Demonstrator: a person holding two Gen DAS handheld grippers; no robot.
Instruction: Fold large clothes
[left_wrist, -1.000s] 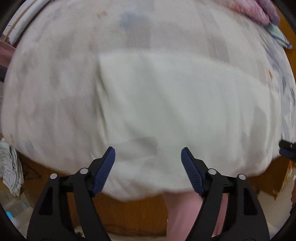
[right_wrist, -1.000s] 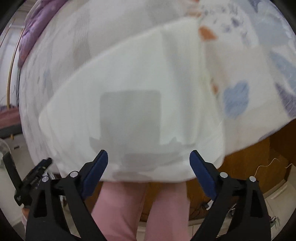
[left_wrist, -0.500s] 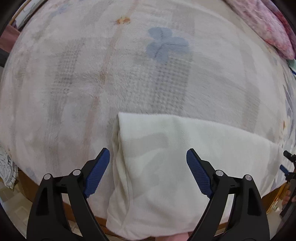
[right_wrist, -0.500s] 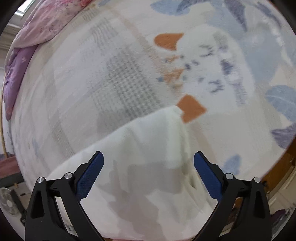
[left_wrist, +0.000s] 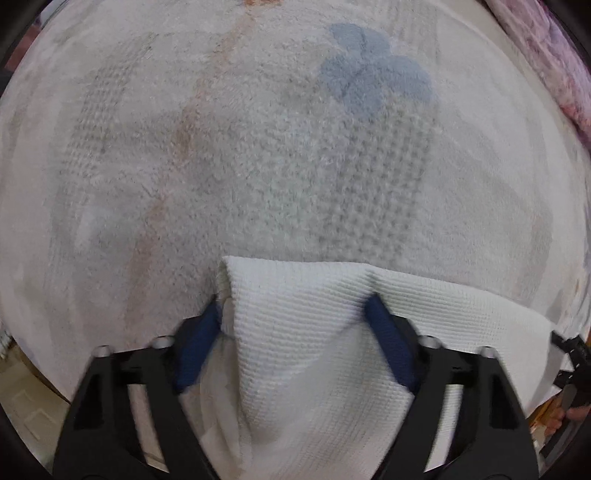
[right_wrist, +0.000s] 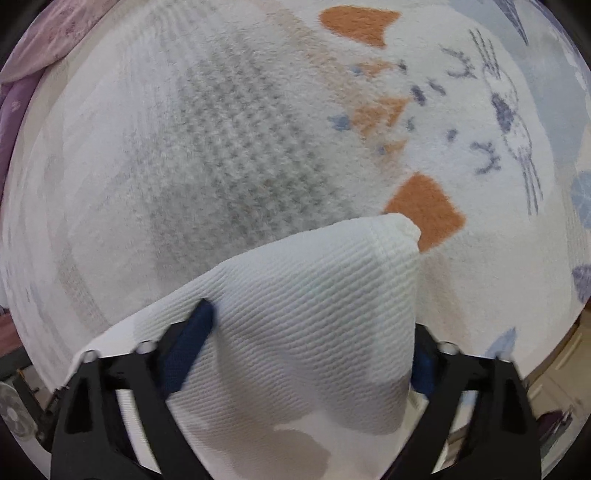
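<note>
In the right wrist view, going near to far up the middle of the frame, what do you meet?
Right hand-held gripper → white ribbed garment, bunched between its fingers → its far corner → grey houndstooth patch on the blanket → orange patch near the top edge.

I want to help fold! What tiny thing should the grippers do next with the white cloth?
Probably squeeze shut. Each gripper, left and right, straddles a far corner of the white cloth lying on the blanket, jaws apart with fabric bunched between them. Closing would pinch both corners so the edge can be lifted and folded.
</note>
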